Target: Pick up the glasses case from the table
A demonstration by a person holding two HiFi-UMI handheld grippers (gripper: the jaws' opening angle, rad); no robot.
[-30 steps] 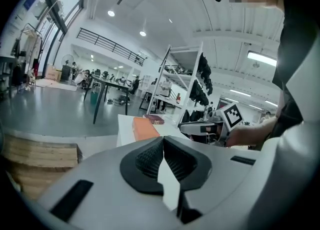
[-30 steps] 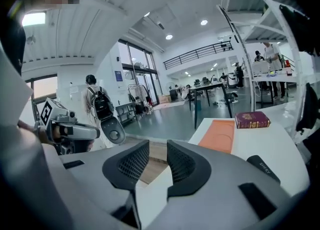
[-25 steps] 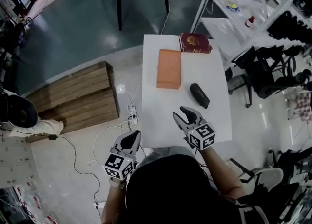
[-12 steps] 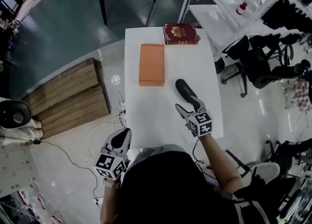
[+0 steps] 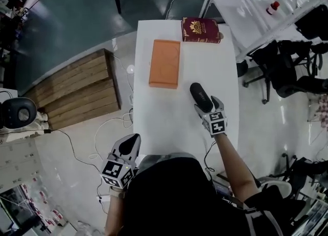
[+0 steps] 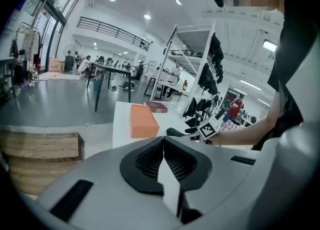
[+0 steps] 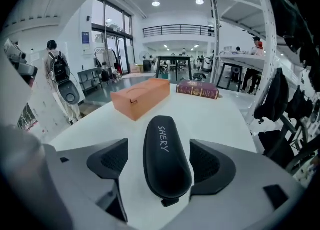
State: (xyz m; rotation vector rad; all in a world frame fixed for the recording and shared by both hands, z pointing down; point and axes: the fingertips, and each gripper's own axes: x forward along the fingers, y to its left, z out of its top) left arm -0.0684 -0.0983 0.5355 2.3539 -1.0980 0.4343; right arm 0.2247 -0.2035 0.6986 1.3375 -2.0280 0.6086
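Leftmost, my left gripper hangs off the near corner of the white table, well down and to the left of the orange box. Its jaws are pressed together with nothing between them, and it has only drifted a little over the last second, so I read it as parked and out of the job. The orange box itself has not been touched, nor has the dark red book lying just beyond it to the right. What has changed is on the right of the box: my right gripper, which a second ago sat back near the table's near edge with its jaws narrower, has come forward and down to the glasses case. The case lies flat on the table, near the box, to its right and nearer to me. The jaws are opening, now about as wide as they go, one pad on each long side of the case with a gap showing on both sides, so nothing is gripped yet. I judge the approach done; closing and lifting remain.
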